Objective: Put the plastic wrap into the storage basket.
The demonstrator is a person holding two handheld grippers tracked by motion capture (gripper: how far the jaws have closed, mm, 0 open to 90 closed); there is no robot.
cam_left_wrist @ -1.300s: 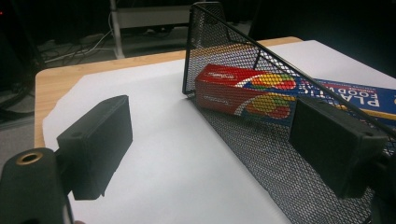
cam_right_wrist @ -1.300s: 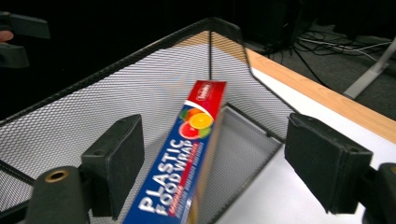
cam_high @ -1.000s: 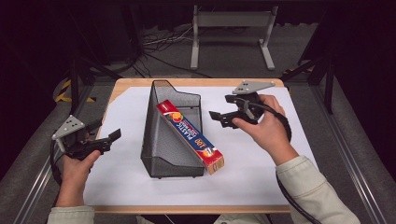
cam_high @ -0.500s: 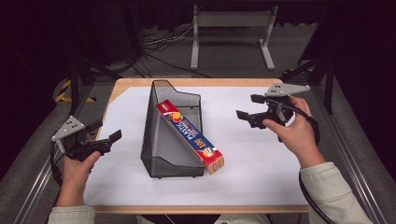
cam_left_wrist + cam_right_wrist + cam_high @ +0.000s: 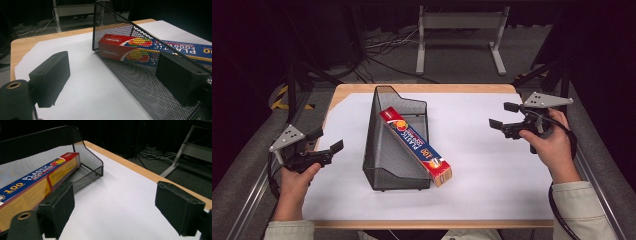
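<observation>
Inside mesh holder (image 5: 384, 150), wrap box (image 5: 417, 145), grippers clear

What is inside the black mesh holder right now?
A plastic food wrap box lies slanted in the mesh holder, red end deep inside, other end jutting past the open front. Nothing else shows through the mesh; the floor beneath the box is covered.

a wooden table (image 5: 422, 88) under a white sheet (image 5: 492, 165) stands on grey floor (image 5: 452, 60). beyond it a pale metal stand (image 5: 460, 22) sits among loose cables (image 5: 387, 42). yellow-black tape (image 5: 279, 97) marks the floor at left. dark frame bars (image 5: 292, 90) flank the table; the room behind is unlit.
</observation>
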